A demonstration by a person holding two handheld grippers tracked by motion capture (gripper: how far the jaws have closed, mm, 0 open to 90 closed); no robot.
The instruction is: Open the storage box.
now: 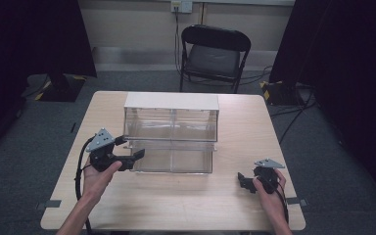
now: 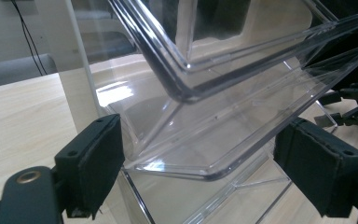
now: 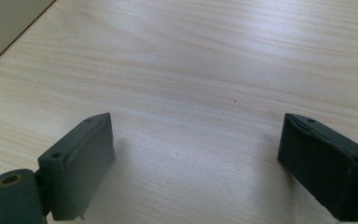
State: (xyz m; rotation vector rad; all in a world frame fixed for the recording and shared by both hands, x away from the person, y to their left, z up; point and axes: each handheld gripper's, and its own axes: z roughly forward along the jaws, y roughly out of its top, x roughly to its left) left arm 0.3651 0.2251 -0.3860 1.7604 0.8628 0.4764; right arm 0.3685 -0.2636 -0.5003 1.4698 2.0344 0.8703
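Since the table (image 1: 176, 205) is bare apart from the clear drawer unit (image 1: 171, 132) standing at its middle, you have room to work; keep that unit steady, because it looks light and may slide. Its lower drawer (image 2: 223, 140) stands pulled out toward you, and your left gripper (image 1: 127, 155) sits at its left front corner, jaws spread wide on either side of the rim and gripping nothing yet; I judge the step is to take hold of that drawer, so centre the rim between the pads (image 2: 95, 158) before you squeeze, and move straight along the slide. Your right gripper (image 1: 247, 182) rests well apart on the table, jaws parted and empty; bring it up to brace the unit if needed.
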